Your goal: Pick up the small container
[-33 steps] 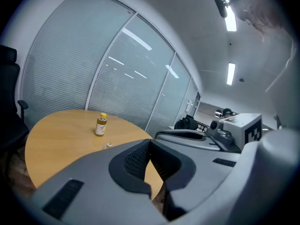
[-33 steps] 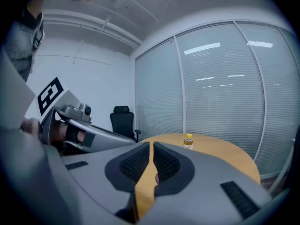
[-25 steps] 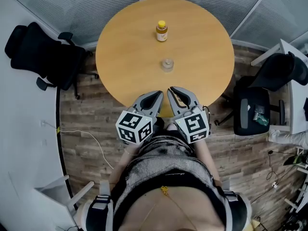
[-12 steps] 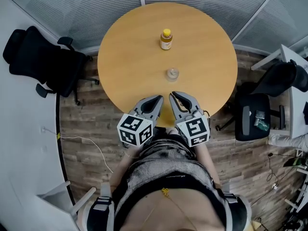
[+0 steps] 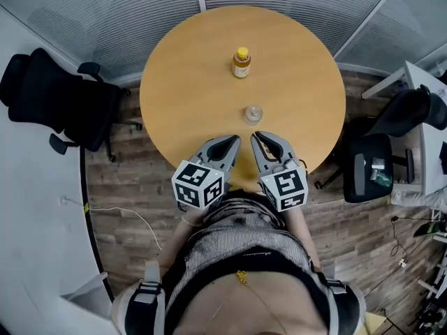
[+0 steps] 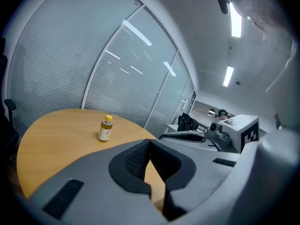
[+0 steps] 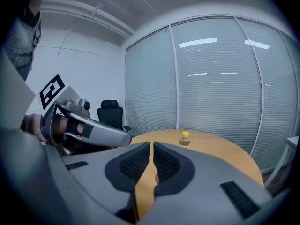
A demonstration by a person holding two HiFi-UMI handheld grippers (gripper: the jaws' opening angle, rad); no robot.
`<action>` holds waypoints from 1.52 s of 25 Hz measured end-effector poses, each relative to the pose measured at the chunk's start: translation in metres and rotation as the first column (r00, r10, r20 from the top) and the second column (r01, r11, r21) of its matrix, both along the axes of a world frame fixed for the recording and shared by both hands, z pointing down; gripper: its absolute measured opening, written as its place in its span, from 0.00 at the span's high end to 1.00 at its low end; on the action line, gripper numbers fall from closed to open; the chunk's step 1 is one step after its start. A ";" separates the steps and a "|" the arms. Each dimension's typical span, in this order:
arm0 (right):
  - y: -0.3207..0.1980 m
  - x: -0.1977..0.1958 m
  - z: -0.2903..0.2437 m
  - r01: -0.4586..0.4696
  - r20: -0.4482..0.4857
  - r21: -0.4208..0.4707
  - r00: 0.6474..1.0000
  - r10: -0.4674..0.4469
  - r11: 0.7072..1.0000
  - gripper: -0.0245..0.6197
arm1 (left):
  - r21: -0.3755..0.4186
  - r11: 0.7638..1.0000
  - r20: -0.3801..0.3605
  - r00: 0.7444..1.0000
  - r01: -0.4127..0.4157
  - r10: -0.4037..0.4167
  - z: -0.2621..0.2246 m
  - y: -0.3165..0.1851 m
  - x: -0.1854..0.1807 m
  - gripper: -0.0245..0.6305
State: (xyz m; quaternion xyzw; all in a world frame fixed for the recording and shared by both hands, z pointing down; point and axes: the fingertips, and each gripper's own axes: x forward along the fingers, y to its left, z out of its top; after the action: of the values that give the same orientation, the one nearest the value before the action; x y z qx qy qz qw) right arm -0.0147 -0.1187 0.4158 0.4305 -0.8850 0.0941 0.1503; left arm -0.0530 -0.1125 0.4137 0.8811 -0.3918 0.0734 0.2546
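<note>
No legible word, number or brand could be made out. Only square black-and-white marker patterns, without letters, were carried on the left cube (image 5: 199,183) at the rear of the left gripper (image 5: 232,142) and on the right cube (image 5: 283,188) at the rear of the right gripper (image 5: 260,138). A pale label was seen on the yellow-capped bottle (image 5: 241,63), well ahead of both grippers, but its print was too small to be read.

round table (image 5: 181,82): pale wood-look top, smooth, matt.
small container (image 5: 253,113), just ahead of the right gripper (image 5: 257,137): clear, glossy.
bottle (image 5: 242,62), farther ahead: amber, glossy, yellow cap.
right gripper shell: grey matt plastic; pads (image 7: 136,163) black, ribbed.
floor (image 5: 126,194): grained wood planks.
</note>
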 end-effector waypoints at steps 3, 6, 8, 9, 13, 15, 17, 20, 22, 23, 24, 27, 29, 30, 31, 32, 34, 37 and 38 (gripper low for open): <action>-0.006 -0.002 0.002 -0.018 -0.004 -0.005 1.000 0.018 1.000 0.90 | -0.002 1.000 0.002 1.000 -0.017 0.017 0.001 -0.007 -0.004 0.93; -0.010 -0.002 0.007 -0.035 -0.013 -0.015 0.999 0.035 0.999 0.90 | -0.008 0.999 0.004 0.999 -0.034 0.034 0.004 -0.011 -0.006 0.93; -0.013 -0.003 0.010 -0.048 -0.017 -0.017 0.999 0.048 0.999 0.90 | -0.012 0.999 0.005 0.999 -0.047 0.047 0.007 -0.012 -0.008 0.93; -0.014 -0.003 0.012 -0.055 -0.020 -0.021 0.998 0.055 0.998 0.90 | -0.014 0.998 0.006 0.999 -0.054 0.054 0.008 -0.013 -0.008 0.93; -0.014 -0.005 0.012 -0.069 -0.019 -0.021 0.997 0.069 0.997 0.90 | -0.022 0.997 0.014 0.997 -0.076 0.076 0.012 -0.012 -0.011 0.93; -0.014 -0.003 0.013 -0.078 -0.018 -0.019 0.997 0.077 0.997 0.90 | -0.028 0.996 0.017 0.996 -0.086 0.086 0.013 -0.012 -0.009 0.93; -0.015 0.003 0.016 -0.086 -0.023 -0.024 0.996 0.086 0.996 0.90 | -0.033 0.995 0.020 0.995 -0.093 0.094 0.015 -0.013 -0.004 0.93; -0.016 0.010 0.017 -0.080 -0.020 -0.028 0.997 0.080 0.996 0.90 | -0.035 0.995 0.024 0.996 -0.090 0.091 0.015 -0.015 0.004 0.93; -0.017 0.015 0.015 -0.067 -0.012 -0.027 0.998 0.067 0.997 0.90 | -0.038 0.996 0.027 0.997 -0.076 0.077 0.016 -0.016 0.010 0.93; -0.018 0.018 0.016 -0.058 -0.009 -0.028 0.998 0.058 0.998 0.90 | -0.041 0.997 0.028 0.997 -0.066 0.067 0.016 -0.017 0.013 0.93; -0.019 0.020 0.016 -0.048 -0.007 -0.031 0.999 0.048 0.998 0.90 | -0.044 0.998 0.029 0.998 -0.055 0.056 0.016 -0.018 0.016 0.93; -0.020 0.030 0.016 -0.013 -0.011 -0.040 1.000 0.012 0.999 0.90 | -0.052 0.998 0.023 1.000 -0.019 0.020 0.014 -0.018 0.025 0.93; -0.022 0.035 0.014 0.010 -0.010 -0.043 1.000 -0.011 0.999 0.90 | -0.056 0.998 0.020 1.000 -0.001 0.003 0.013 -0.019 0.033 0.93; -0.024 0.038 0.011 0.022 -0.007 -0.043 1.000 -0.022 0.999 0.90 | -0.057 0.998 0.021 1.000 0.006 -0.004 0.013 -0.020 0.037 0.93; -0.025 0.040 0.010 0.033 -0.004 -0.043 0.999 -0.033 0.999 0.90 | -0.056 0.998 0.021 1.000 0.012 -0.011 0.012 -0.021 0.042 0.93; -0.025 0.044 0.008 0.043 -0.002 -0.044 0.999 -0.043 0.998 0.90 | -0.055 0.998 0.021 1.000 0.019 -0.018 0.011 -0.021 0.047 0.93; -0.024 0.052 0.008 0.060 0.001 -0.047 0.998 -0.060 0.997 0.90 | -0.051 0.998 0.020 0.999 0.034 -0.033 0.009 -0.021 0.057 0.93; -0.024 0.061 0.009 0.088 -0.001 -0.048 0.996 -0.088 0.995 0.90 | -0.045 0.997 0.022 0.998 0.056 -0.055 0.007 -0.020 0.068 0.93; -0.025 0.062 0.009 0.100 0.000 -0.046 0.995 -0.100 0.994 0.90 | -0.044 0.997 0.024 0.998 0.065 -0.064 0.007 -0.020 0.070 0.93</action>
State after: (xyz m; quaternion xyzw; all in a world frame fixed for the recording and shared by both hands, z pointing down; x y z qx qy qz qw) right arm 0.0474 -0.1437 0.4247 0.3821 -0.9029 0.1061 0.1656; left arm 0.0171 -0.1328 0.4203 0.8611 -0.4212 0.0838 0.2721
